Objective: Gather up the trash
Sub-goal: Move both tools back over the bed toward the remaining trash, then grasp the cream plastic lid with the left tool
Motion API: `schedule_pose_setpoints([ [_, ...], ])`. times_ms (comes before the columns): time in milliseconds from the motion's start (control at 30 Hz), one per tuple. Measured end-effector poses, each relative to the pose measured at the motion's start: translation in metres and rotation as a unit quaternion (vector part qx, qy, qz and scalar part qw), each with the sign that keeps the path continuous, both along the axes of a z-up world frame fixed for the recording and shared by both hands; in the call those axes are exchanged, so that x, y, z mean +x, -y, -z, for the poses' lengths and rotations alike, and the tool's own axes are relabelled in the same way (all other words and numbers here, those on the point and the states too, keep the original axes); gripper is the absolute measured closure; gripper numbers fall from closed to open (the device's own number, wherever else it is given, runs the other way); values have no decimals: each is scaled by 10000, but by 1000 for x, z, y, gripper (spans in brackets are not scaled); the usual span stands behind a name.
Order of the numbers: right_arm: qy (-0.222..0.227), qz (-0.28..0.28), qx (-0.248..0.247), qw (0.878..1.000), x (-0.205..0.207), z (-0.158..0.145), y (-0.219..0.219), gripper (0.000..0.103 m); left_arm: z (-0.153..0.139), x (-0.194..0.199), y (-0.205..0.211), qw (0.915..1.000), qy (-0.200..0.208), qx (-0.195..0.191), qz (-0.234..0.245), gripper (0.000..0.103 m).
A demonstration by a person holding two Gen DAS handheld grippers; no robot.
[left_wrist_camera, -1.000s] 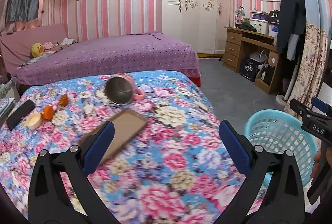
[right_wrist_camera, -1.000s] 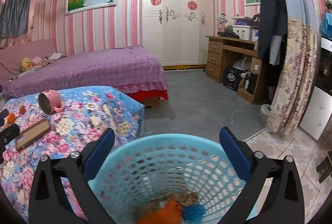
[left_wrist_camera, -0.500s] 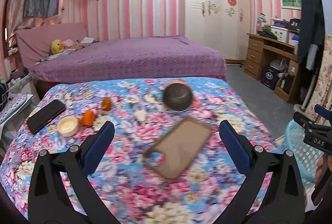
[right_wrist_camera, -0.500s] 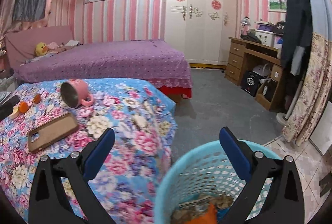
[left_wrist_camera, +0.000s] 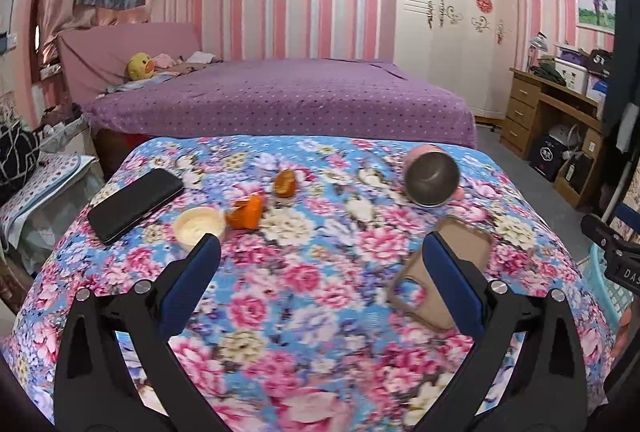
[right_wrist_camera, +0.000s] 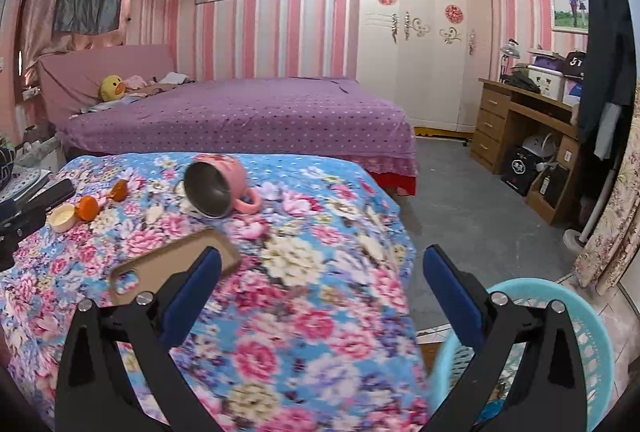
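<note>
On the floral cloth lie two orange peel pieces [left_wrist_camera: 245, 213] [left_wrist_camera: 285, 183] and a small cream-coloured cup [left_wrist_camera: 199, 225]; they also show in the right wrist view, the peel [right_wrist_camera: 87, 208] and the cup [right_wrist_camera: 61, 217]. A light blue basket [right_wrist_camera: 588, 316] stands on the floor at the table's right, its edge showing in the left wrist view [left_wrist_camera: 604, 284]. My left gripper [left_wrist_camera: 320, 268] is open and empty above the cloth, short of the peels. My right gripper [right_wrist_camera: 320, 284] is open and empty over the table's right edge, beside the basket.
A black phone [left_wrist_camera: 136, 203], a tipped pink mug [left_wrist_camera: 432, 179] and a brown phone case [left_wrist_camera: 444, 272] lie on the floral table [left_wrist_camera: 320, 312]. A purple bed [left_wrist_camera: 280, 100] is behind. A wooden desk [right_wrist_camera: 524, 128] stands at the right.
Both grippers have swung left, away from the basket and over the table. The peels and cup have come toward the middle of the left wrist view. Both grippers stay open.
</note>
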State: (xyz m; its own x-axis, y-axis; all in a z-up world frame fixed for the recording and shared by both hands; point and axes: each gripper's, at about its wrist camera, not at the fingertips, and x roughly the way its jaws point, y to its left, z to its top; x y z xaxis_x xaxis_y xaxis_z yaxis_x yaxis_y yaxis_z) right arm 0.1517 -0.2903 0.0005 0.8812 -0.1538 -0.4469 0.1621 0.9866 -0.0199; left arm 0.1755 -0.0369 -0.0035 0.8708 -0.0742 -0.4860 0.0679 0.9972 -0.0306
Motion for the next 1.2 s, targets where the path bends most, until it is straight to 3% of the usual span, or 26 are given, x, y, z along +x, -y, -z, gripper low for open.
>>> schedule_pose_setpoints([
  [633, -22, -530, -250, 9983, 57, -12, -81, 5, 13, 27, -84, 9967, -317, -261, -695, 6],
  [933, -182, -897, -199, 9956, 91, 0, -106, 5, 36, 56, -125, 9892, -829, -422, -1132, 6],
  [1200, -599, -907, -117, 9940, 122, 25, -107, 5, 62, 93, -134, 9828, -1365, -421, -1174, 7],
])
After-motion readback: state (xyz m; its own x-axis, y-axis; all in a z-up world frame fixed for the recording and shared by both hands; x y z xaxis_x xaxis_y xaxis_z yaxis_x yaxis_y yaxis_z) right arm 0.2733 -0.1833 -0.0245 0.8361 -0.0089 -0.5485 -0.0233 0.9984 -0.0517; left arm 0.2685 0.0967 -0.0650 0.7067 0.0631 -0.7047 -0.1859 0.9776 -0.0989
